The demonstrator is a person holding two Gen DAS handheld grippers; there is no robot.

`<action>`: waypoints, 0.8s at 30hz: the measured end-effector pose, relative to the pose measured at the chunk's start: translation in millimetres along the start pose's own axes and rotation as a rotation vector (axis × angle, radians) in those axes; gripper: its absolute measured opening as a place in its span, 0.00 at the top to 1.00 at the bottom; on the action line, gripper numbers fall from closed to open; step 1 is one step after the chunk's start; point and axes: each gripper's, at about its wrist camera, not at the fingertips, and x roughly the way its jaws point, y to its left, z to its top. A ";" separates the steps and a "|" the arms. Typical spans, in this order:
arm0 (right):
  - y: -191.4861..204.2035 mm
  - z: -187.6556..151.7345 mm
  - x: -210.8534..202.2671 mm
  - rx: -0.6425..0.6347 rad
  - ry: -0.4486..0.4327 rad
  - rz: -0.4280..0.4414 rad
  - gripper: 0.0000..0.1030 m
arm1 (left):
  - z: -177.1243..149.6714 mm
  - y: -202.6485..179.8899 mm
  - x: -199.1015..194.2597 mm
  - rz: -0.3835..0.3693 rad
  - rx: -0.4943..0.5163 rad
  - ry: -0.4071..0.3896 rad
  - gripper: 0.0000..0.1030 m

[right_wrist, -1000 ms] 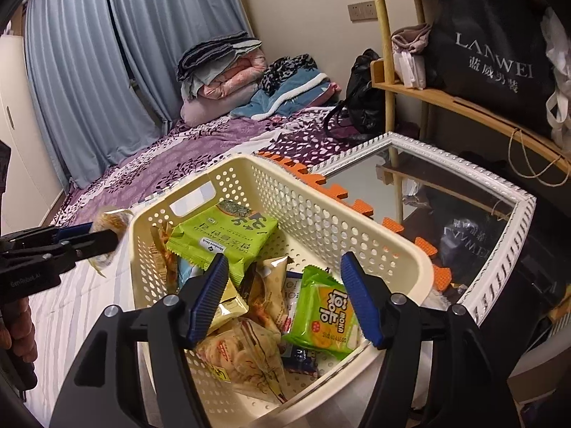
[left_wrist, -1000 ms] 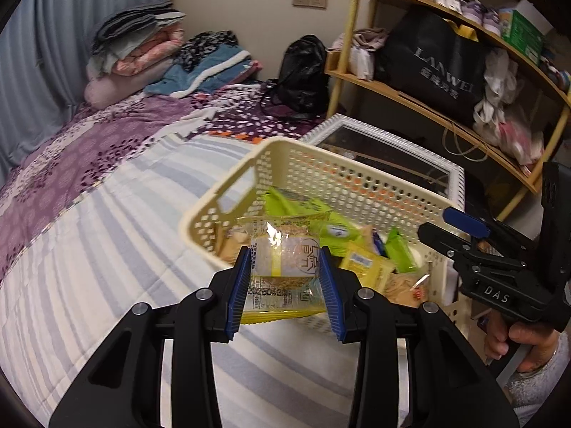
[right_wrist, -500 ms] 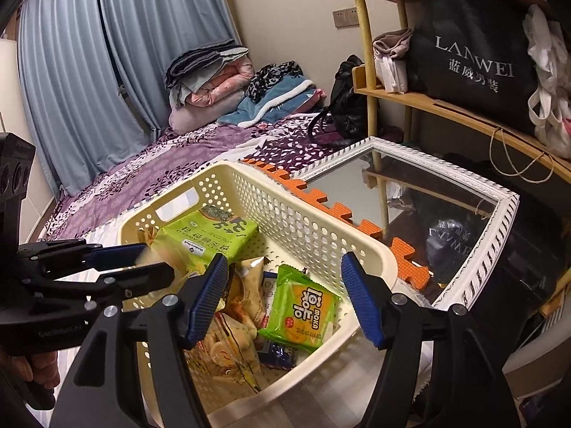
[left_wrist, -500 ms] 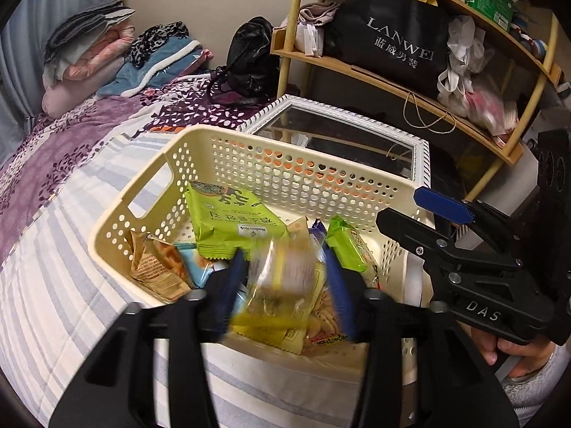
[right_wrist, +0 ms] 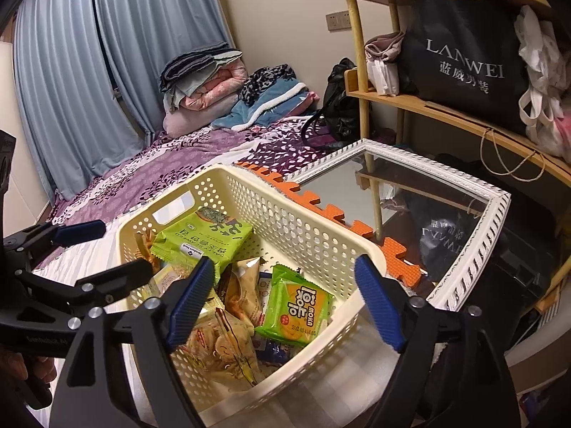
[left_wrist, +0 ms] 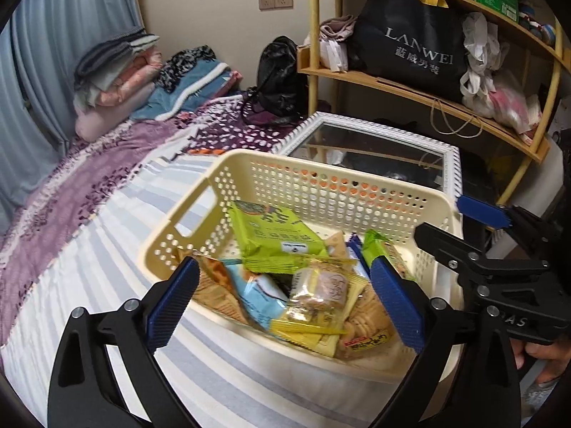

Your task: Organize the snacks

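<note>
Your left tongs [left_wrist: 282, 299] have just been opening and now stand wide, low in the frame. Between their blue pads, touching neither, the clear yellow-edged snack packet [left_wrist: 319, 297] lies on the pile in the cream perforated basket [left_wrist: 321, 185]. It shows a round pale cake through its wrapper. Around it sit a big lime-green pouch [left_wrist: 274, 235], a light-blue packet [left_wrist: 258, 297] and a tan cracker bag [left_wrist: 367, 328].

The basket sits on a bed with a blue-and-white striped sheet [left_wrist: 107, 260], and a purple patterned cover [left_wrist: 117, 164] runs to the upper left, toward folded blankets [left_wrist: 117, 71] and blue curtains [right_wrist: 107, 53]. A white-framed mirror [left_wrist: 374, 146] lies just behind the basket; wooden shelves [left_wrist: 410, 89] with a black tote bag [left_wrist: 410, 35] fill the upper right.

Your right tongs [right_wrist: 285, 299] have also just been opening; they hang wide over the basket's near corner, gripping nothing. That view alone shows the small green packet with Korean lettering [right_wrist: 296, 312] flat in the basket, and the orange foam edging [right_wrist: 321, 210] between basket and mirror. The left view hides both well.
</note>
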 end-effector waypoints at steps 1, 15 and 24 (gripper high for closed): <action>1.0 -0.3 -1.0 -0.004 0.002 -0.005 0.20 | -0.1 0.6 -1.4 0.015 0.002 -0.004 0.03; 17.6 -9.9 -16.8 -0.068 0.028 -0.064 0.05 | -8.1 14.5 -22.2 0.134 -0.007 -0.030 0.03; 35.8 -12.4 -30.0 -0.127 0.027 -0.107 0.05 | -17.0 29.0 -41.7 0.185 -0.028 -0.063 0.03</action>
